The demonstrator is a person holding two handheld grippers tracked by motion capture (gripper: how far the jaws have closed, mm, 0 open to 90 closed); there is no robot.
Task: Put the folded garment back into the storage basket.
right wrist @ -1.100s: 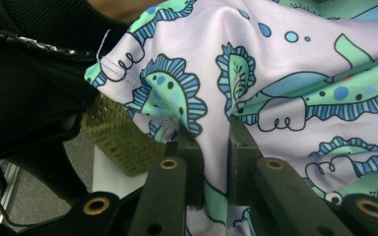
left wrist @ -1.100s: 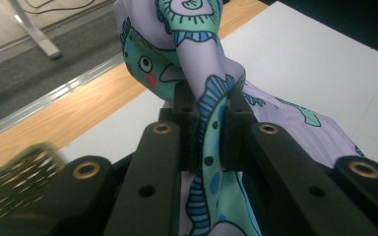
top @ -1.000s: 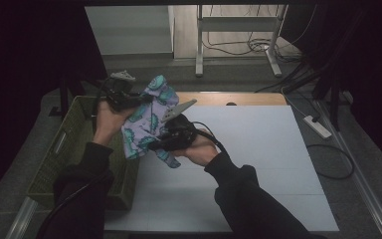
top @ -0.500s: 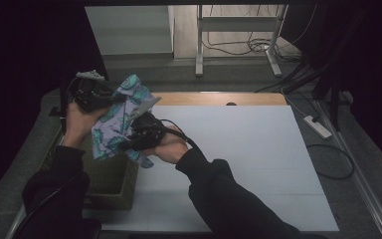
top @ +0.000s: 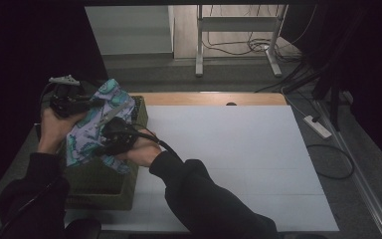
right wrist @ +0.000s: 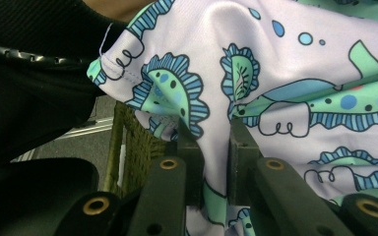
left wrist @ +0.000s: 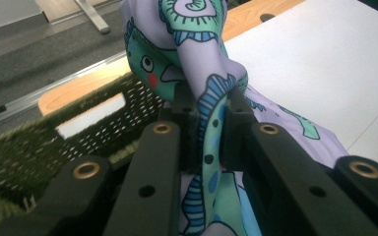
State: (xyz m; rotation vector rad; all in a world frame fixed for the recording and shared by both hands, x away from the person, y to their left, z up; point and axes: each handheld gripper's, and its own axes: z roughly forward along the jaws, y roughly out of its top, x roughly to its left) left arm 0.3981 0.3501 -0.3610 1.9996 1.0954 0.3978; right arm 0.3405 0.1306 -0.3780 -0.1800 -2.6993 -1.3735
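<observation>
A lilac cloth (top: pixel 92 129) printed with green and blue dinosaurs hangs in the air over the green woven basket (top: pixel 99 191) at the table's left edge. My left gripper (top: pixel 87 103) is shut on the cloth's upper part; its view shows the cloth (left wrist: pixel 211 118) pinched between the black jaws (left wrist: pixel 210 125). My right gripper (top: pixel 104 144) is shut on the cloth lower down, and in its view a fold of the cloth (right wrist: pixel 285 73) is clamped between its jaws (right wrist: pixel 215 147).
The white table top (top: pixel 229 159) stretches to the right of the basket, with a wooden strip (top: pixel 214 98) along its far edge. A power strip (top: pixel 317 126) and cables lie on the floor to the right. The basket wall (left wrist: pixel 39 147) shows under the left gripper.
Both grippers carried the cloth to the left, from over the table's left part to above the basket. Both stayed shut on it.
</observation>
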